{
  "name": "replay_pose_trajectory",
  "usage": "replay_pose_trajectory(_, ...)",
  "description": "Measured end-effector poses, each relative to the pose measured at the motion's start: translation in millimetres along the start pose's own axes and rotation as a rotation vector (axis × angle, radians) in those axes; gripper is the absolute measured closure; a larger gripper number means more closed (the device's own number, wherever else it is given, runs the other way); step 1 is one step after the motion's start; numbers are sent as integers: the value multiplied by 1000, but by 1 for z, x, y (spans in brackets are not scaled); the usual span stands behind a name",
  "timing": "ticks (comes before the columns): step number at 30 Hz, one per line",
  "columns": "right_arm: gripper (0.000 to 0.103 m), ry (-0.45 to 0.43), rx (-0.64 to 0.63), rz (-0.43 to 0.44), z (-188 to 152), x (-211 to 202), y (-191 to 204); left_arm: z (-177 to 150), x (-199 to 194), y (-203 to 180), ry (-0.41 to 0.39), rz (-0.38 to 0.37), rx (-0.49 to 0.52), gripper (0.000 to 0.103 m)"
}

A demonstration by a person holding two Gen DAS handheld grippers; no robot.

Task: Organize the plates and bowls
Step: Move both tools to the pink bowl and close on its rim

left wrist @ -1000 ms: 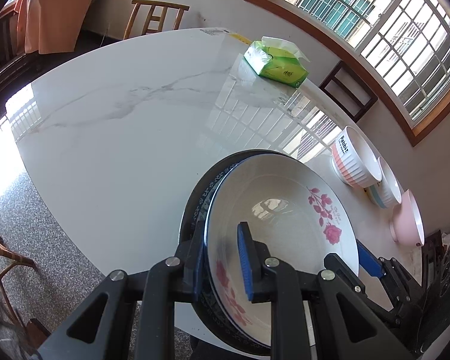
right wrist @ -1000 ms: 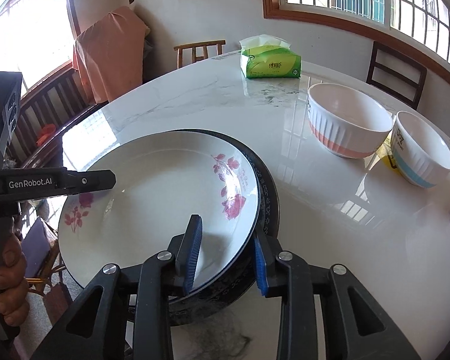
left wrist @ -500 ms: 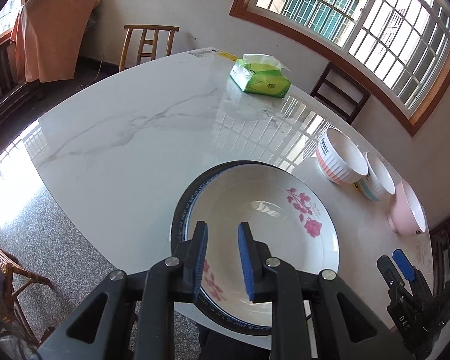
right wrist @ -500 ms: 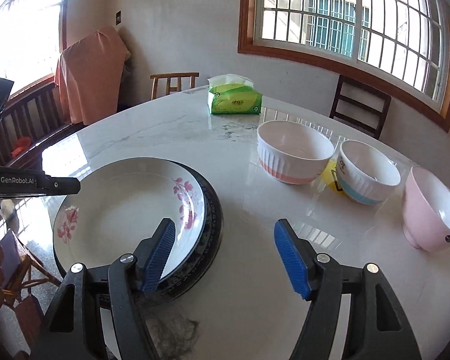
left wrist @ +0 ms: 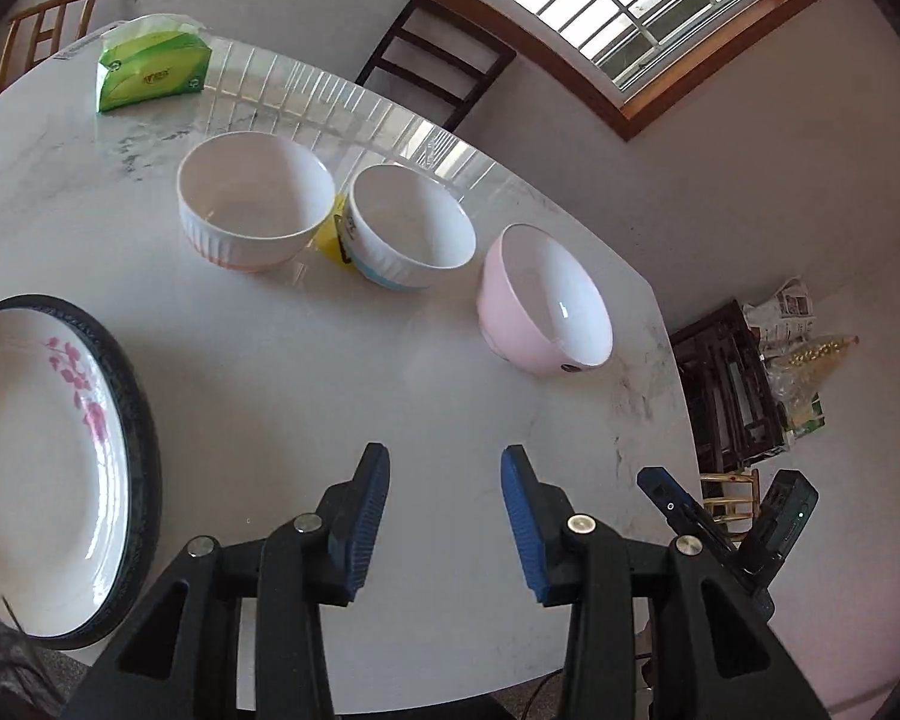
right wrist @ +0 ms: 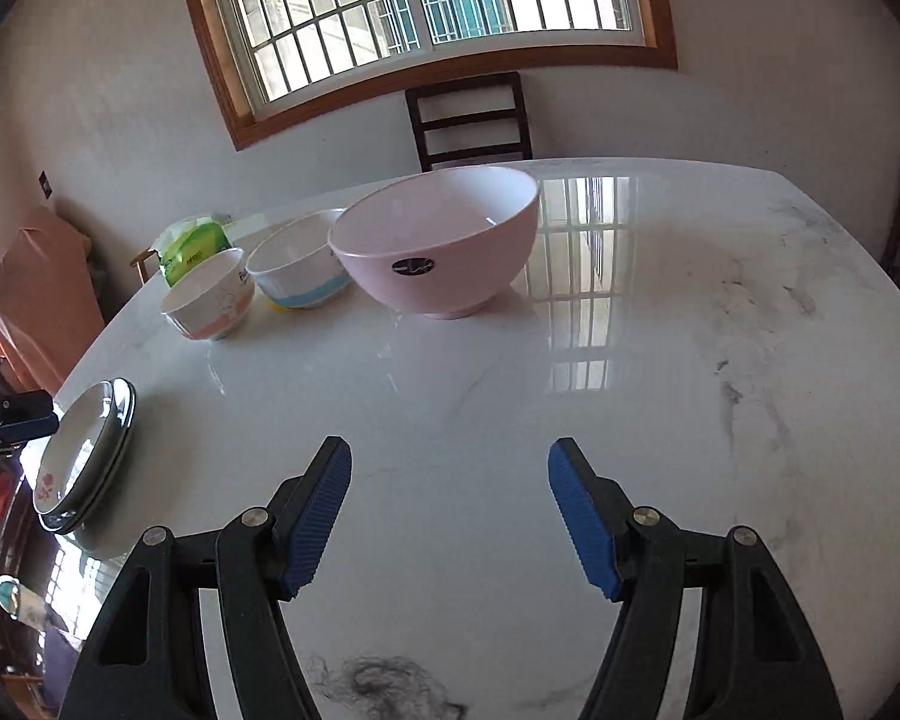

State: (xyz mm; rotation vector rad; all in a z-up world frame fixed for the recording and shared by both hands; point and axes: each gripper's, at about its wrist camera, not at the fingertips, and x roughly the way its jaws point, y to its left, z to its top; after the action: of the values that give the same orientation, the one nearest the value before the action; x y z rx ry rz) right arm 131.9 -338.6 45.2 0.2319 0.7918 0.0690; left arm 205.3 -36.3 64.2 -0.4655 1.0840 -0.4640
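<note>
Three empty bowls (left wrist: 411, 228) sit beside stacked plates (left wrist: 42, 456); left gripper (left wrist: 444, 516) and right gripper (right wrist: 450, 516) gape, holding nothing.

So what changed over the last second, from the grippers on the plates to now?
Both grippers let go of the floral plate, now stacked on the dark-rimmed plate. The left gripper and right gripper opened and swung toward the pink bowl. The plates, the orange-banded bowl, the blue-banded bowl and the tissue pack stayed put.
</note>
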Motion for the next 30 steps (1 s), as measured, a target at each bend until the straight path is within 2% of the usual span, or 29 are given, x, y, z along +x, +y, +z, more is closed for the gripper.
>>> replay_pose_trajectory(1, 37, 11, 18, 12, 9, -1, -11, 8, 9, -12, 11, -23, 7, 64)
replay_pose_trajectory(4, 37, 43, 64, 62, 40, -2, -35, 30, 41, -40, 45, -9, 17, 64)
replay_pose_trajectory(6, 37, 54, 70, 71, 62, 2, -43, 42, 62, -49, 73, -25, 6, 64)
replay_pose_trajectory(8, 37, 80, 80, 86, 83, 13, -46, 52, 80, -49, 102, -32, -43, 64)
replay_pose_trajectory(10, 37, 106, 98, 102, 99, 25, -47, 61, 93, -48, 112, -70, -89, 64)
replay_pose_trajectory(15, 37, 166, 134, 132, 128, 60, -51, 79, 116, -49, 119, -40, -110, 64)
replay_pose_trajectory(23, 37, 205, 103, 65, 165, 103, -45, 90, 145, -49, 132, 52, -103, 64)
replay_pose_trajectory(30, 37, 259, 74, 28, 167, 133, -40, 94, 165, -39, 130, 78, -147, 64)
